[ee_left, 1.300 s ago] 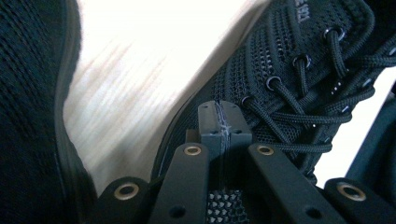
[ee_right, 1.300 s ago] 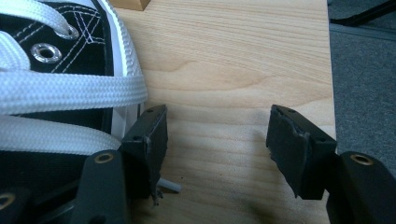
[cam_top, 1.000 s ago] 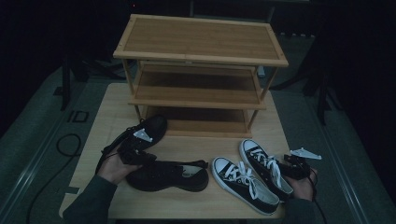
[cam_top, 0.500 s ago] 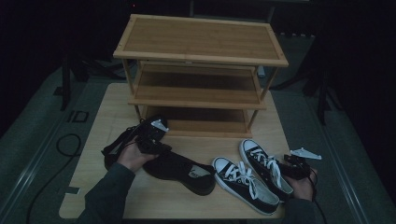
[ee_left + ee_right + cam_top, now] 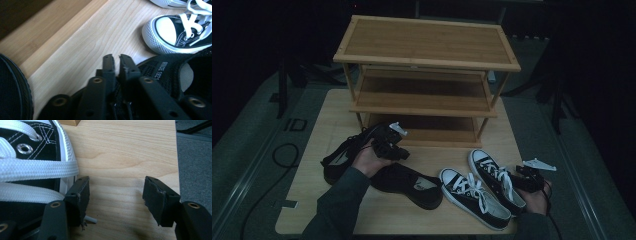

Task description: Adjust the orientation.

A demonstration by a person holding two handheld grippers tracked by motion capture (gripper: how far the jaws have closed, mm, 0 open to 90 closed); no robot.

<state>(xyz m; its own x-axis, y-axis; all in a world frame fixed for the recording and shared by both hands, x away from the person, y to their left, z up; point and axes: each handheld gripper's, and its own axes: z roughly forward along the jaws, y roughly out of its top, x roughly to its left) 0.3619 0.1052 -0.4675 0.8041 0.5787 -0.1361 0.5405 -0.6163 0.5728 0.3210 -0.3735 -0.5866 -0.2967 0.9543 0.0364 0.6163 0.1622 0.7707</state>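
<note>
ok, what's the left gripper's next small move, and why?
Probably open the left gripper wider and lower it onto the black shoe at its collar. Its jaws have just been opening, but the gap is narrow and nothing sits between the tips. The collar lies right beside them.

The left claw [image 5: 398, 151] has swung toward two o'clock, its jaws just parting slightly off the black shoe [image 5: 412, 182], which shifted rightward.
</note>
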